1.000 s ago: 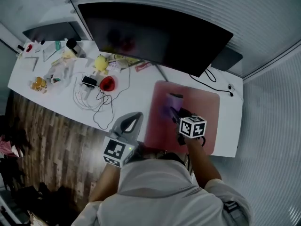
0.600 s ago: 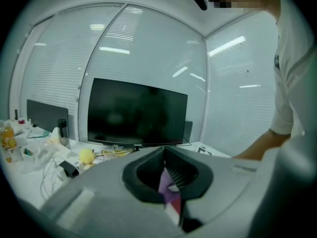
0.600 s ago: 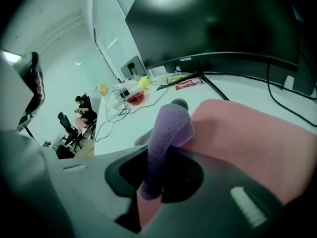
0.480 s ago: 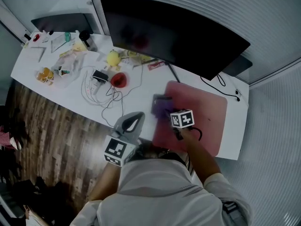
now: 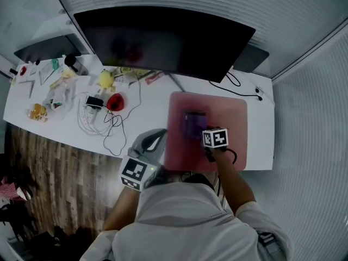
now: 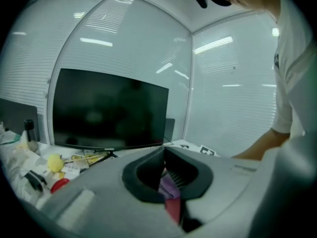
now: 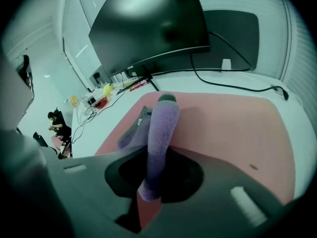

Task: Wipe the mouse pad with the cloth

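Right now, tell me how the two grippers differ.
The left gripper holds nothing; the right gripper grips the purple cloth. The left gripper hangs at the desk's front edge, beside the pink mouse pad; the right gripper is over the pad, with the cloth against it. Both have their jaws together.

The pink rectangular mouse pad [image 5: 231, 118] lies flat; the bunched purple fleece cloth [image 7: 161, 128] rests on its left half, pinched in the right gripper [image 7: 150, 192].

Right gripper [image 5: 200, 132] and cloth [image 5: 191, 122] seemingly back from left edge of mouse pad [image 5: 234, 118] toward middle
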Available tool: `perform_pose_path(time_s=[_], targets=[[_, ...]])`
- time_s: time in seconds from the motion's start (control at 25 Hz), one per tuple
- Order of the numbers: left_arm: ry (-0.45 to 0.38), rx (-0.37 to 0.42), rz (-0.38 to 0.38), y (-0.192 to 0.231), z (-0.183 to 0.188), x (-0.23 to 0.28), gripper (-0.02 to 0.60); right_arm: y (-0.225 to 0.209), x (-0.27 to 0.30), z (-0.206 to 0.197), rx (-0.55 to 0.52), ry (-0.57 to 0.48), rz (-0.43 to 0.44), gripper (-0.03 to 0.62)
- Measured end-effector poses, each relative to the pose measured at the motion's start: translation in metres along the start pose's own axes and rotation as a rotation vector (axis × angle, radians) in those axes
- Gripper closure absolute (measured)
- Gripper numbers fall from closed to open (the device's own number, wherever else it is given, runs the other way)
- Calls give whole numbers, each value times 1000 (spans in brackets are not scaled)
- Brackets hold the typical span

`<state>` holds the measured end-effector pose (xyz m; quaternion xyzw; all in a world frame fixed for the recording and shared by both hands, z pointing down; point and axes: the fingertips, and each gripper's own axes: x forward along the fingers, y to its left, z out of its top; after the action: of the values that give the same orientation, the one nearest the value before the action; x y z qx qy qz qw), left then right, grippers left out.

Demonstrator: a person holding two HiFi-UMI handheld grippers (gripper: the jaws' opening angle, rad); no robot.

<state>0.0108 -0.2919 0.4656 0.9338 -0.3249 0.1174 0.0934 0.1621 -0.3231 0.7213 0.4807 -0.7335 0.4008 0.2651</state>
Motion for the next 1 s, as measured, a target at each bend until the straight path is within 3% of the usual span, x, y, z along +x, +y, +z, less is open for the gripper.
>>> perform_pose_path(time_s=[0.52,0.76,1.0], targets=[[-11,25,-200,-93,16,110,580,-172,-107,-57,169,-34,-229,537],[-3,28,-221,-119,16,135,580,-232,-149,-79,178,-29,-332,537],[-8,32,-198,-118,23,127,580,-257,-172,-88,167,-33,-454,536]])
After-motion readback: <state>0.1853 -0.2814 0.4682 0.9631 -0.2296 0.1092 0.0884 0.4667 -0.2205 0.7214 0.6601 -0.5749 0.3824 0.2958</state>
